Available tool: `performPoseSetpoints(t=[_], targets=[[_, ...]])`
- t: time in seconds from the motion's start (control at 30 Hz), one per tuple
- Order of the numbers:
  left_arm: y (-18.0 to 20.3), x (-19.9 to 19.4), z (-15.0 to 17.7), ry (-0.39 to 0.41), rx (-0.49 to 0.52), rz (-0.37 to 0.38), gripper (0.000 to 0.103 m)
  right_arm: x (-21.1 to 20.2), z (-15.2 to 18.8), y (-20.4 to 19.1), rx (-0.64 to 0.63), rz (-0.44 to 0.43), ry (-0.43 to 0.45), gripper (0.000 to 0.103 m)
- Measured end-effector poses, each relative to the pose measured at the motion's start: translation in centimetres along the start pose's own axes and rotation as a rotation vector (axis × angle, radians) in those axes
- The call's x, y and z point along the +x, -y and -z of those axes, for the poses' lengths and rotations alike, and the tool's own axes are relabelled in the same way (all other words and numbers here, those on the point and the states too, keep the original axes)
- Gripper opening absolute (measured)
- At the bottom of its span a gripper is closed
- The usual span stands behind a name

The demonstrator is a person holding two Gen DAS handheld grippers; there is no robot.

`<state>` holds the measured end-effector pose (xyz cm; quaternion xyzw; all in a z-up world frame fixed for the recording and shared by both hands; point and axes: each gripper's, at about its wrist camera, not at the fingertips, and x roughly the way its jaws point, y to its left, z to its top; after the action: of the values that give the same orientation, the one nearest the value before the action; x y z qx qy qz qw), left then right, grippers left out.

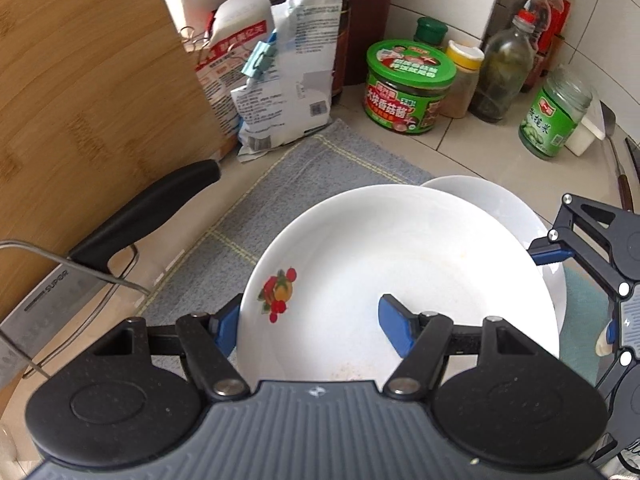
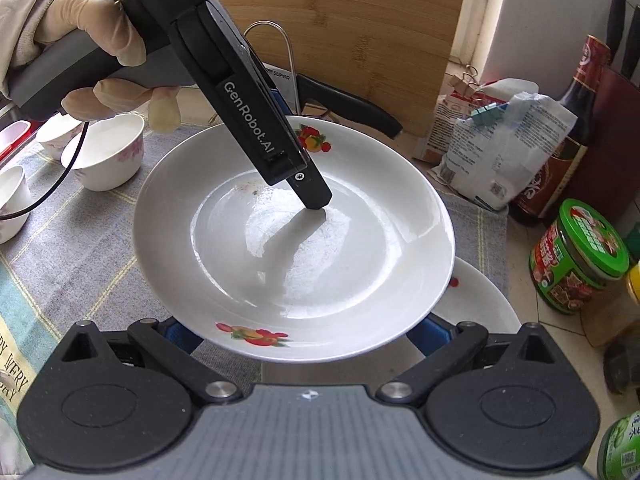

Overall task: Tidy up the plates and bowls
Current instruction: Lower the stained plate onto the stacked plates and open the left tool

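A white plate with fruit decals (image 1: 400, 272) (image 2: 304, 248) hangs tilted above a grey cloth. My left gripper (image 1: 310, 320) is shut on its rim, one blue finger on the inner face and the other behind the edge. In the right wrist view the left gripper (image 2: 310, 194) reaches in from the upper left. My right gripper (image 2: 304, 336) stands wide, both blue fingers passing under the plate's near rim with their tips hidden; it shows at the right in the left wrist view (image 1: 580, 294). A second white plate (image 1: 480, 196) (image 2: 476, 300) lies below, partly covered.
Three white bowls (image 2: 108, 156) stand on the cloth (image 1: 304, 168) at the left. A cleaver in a wire rack (image 1: 52, 304) and a wooden board (image 1: 80, 100) stand at the back. Bags (image 1: 280, 80), jars (image 1: 408, 88) and bottles crowd the tiled corner.
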<state>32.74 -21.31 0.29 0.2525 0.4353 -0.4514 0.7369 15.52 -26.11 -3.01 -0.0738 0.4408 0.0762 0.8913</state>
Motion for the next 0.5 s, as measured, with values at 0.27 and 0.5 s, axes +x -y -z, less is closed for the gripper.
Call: performPoseSetpoints(t=[0.27, 0.5], targets=[[2.5, 1.4, -1.3, -0.003, 0.062, 0.046, 0.069, -1.2, 1.7, 0.9, 0.058, 0.049, -0.018, 0.103], [4.3, 2.4, -2.0, -0.001, 0.109, 0.078, 0.069, -1.9, 3.1, 1.6, 0.101, 0.089, -0.032, 0.103]])
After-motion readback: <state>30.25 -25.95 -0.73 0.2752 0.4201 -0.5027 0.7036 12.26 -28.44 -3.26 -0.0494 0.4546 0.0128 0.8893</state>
